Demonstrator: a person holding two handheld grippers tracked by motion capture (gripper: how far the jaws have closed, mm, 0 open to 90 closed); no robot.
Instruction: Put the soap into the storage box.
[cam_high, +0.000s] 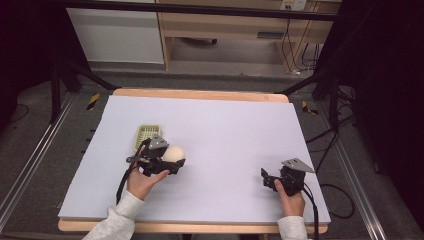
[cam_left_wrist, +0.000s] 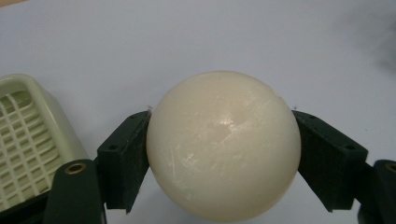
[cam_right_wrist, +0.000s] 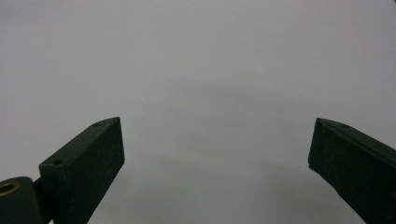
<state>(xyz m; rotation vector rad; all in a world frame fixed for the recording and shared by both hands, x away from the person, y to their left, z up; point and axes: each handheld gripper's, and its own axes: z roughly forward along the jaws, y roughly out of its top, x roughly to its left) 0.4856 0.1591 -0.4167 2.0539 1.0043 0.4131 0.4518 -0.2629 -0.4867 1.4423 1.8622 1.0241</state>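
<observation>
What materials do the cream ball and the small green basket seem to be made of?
The ball looks like hard, glossy plastic or resin: it carries a soft highlight and fine scratches, though the exact material stays unsure. The basket looks like moulded pale green plastic with a semi-matt finish, judging by its even grid and rounded rim.

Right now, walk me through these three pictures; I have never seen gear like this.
A person sits at a table covered by a pale sheet and holds a hand-operated tool in each hand. The high view looks down from above; the other two come from cameras riding on each tool. The left tongs are closed on a cream ball, with a pale green slotted basket beside it. In the high view the ball is seen near the basket. The right tongs stand open, holding nothing, over bare sheet.
</observation>
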